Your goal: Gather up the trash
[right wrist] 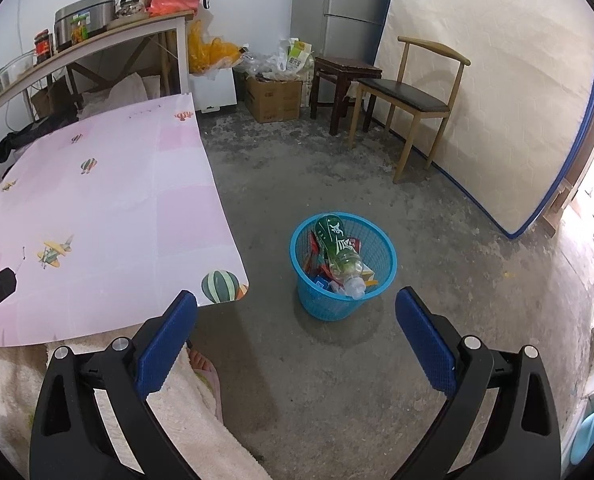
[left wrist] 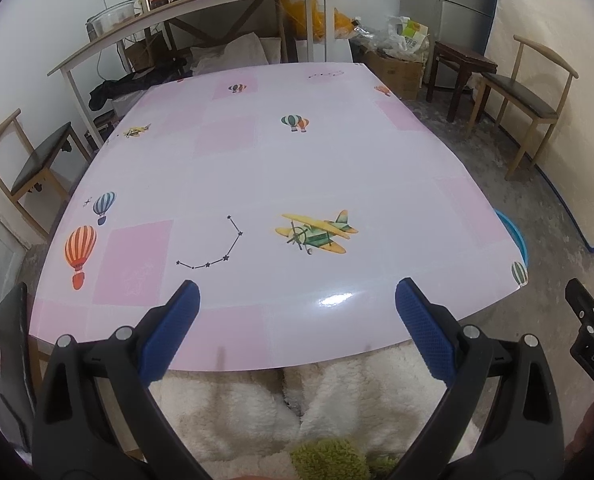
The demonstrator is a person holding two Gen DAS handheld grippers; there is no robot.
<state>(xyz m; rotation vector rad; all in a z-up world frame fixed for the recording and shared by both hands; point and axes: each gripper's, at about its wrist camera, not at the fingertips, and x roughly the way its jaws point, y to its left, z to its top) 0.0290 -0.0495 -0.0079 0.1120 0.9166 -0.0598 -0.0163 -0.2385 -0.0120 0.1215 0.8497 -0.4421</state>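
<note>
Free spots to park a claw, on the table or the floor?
The whole table top is bare. Floor is open between the table edge and the blue basket, and in front of the basket. Crowded: the basket, full of trash, and the far wall by the cardboard box.

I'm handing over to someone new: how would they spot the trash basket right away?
Start from the pink table with the balloon and plane prints, then look at the bare concrete floor off its near right corner. The basket stands there alone: round, bright blue mesh, with a green-labelled plastic bottle sticking out above wrappers.
</note>
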